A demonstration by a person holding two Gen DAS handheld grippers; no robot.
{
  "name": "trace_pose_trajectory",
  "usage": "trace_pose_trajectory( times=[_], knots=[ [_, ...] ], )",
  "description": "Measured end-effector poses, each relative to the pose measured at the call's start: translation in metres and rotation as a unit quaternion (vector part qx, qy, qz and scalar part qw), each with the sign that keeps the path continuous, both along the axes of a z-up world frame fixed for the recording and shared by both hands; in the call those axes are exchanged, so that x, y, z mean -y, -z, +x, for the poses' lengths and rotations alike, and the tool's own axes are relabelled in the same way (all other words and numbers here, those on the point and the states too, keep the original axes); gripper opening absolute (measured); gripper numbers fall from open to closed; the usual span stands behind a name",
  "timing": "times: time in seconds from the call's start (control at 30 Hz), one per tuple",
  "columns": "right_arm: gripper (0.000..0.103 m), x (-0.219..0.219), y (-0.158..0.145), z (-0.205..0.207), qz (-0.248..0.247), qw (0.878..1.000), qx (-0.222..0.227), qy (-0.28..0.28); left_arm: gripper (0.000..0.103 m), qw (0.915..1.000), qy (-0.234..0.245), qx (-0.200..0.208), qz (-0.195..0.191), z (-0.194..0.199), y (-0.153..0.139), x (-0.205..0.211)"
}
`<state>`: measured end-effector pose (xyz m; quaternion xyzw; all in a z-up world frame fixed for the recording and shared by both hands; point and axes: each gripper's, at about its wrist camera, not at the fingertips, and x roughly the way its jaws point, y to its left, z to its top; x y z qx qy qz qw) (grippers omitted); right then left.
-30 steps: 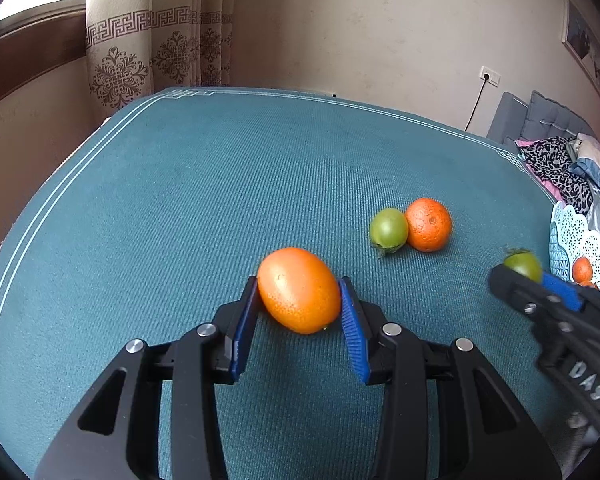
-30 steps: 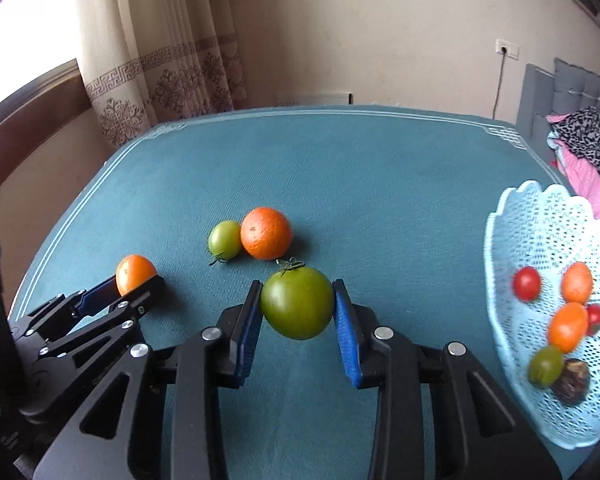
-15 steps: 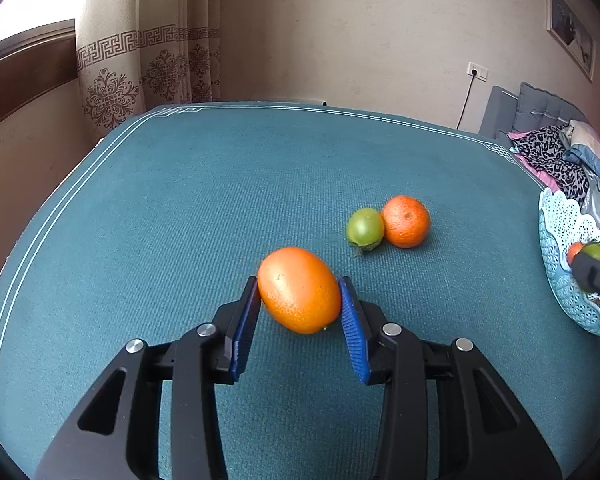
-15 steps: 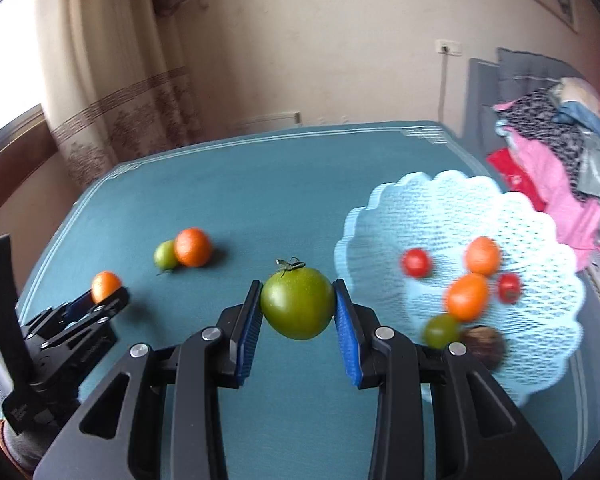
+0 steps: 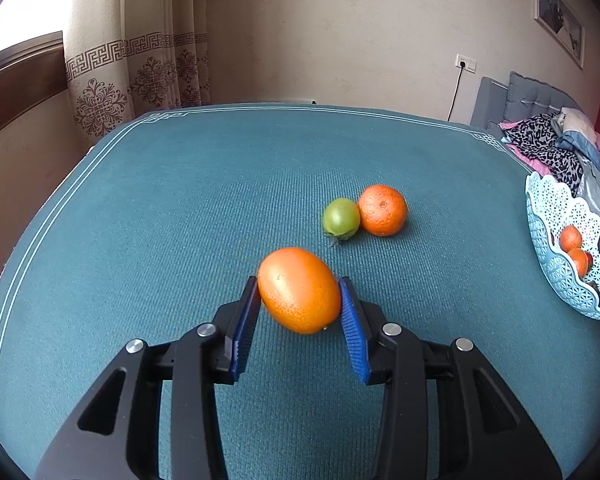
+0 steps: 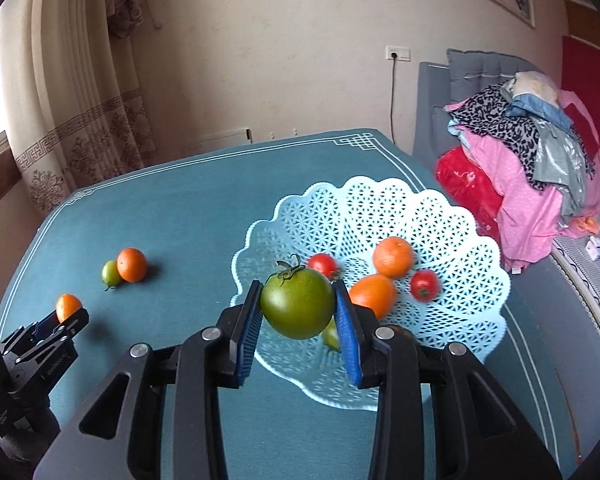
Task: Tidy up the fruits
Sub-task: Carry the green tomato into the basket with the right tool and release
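My left gripper (image 5: 299,292) is shut on an oval orange fruit (image 5: 299,290) and holds it above the teal table. My right gripper (image 6: 297,305) is shut on a large green tomato (image 6: 297,303) and holds it over the near left rim of the light blue lattice basket (image 6: 452,216). The basket holds two orange fruits (image 6: 393,256), two red tomatoes (image 6: 425,285) and a small green fruit partly hidden behind my fingers. A small green tomato (image 5: 341,218) and a round orange (image 5: 382,210) lie touching on the table. The left gripper also shows in the right wrist view (image 6: 66,312).
The basket (image 5: 548,224) stands at the table's right edge. A bed with piled clothes (image 6: 532,168) is to the right beyond the table. A curtain (image 5: 140,68) and a window sill are behind the table's far left corner.
My right gripper has carried the green tomato to the right, from above the table to over the basket. My left gripper has kept hold of the orange fruit with little movement.
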<state>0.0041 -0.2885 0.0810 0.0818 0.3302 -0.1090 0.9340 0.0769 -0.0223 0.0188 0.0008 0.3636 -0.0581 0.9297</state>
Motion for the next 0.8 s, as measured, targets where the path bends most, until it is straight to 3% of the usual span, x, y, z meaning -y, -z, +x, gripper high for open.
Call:
trace_pose_trajectory(
  times=[0.8],
  knots=[
    [0.037, 0.027, 0.014, 0.0, 0.002, 0.999, -0.01, 0.043, 0.041, 0.9999, 0.014, 0.0, 0.003, -0.005, -0.003, 0.007]
  ],
)
